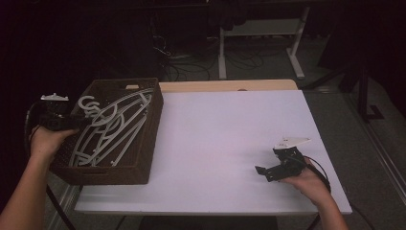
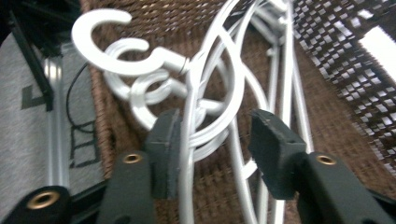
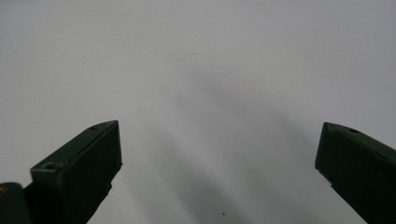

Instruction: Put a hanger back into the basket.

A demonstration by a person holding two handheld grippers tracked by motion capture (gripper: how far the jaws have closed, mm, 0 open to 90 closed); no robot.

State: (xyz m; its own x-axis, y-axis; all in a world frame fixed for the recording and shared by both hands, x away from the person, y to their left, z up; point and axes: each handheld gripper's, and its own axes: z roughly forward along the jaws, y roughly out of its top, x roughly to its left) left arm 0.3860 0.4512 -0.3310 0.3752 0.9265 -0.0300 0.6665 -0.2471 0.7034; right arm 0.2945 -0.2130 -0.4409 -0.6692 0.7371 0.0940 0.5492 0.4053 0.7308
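Note:
Several white plastic hangers point(image 1: 115, 124) lie stacked in a dark woven basket point(image 1: 148, 139) on the left end of the white table point(image 1: 225, 129). My left gripper point(image 1: 81, 122) reaches over the basket's left rim at the hooks. In the left gripper view the hooks point(image 2: 140, 70) curl just ahead of the left gripper point(image 2: 215, 135), whose jaws stand apart with a hanger's bar point(image 2: 189, 154) between them, close to the left pad; the other pad is clear of it. My right gripper point(image 1: 268, 160) rests low over the table near its front right, open point(image 3: 219, 149) with nothing between its jaws.
The basket's woven wall point(image 2: 336, 70) rises around the hangers. A wooden strip point(image 1: 230, 85) runs along the table's far edge. Beyond it stand a white frame's legs point(image 1: 222, 52) and cables on the floor. A metal rail point(image 2: 56, 130) runs beside the basket.

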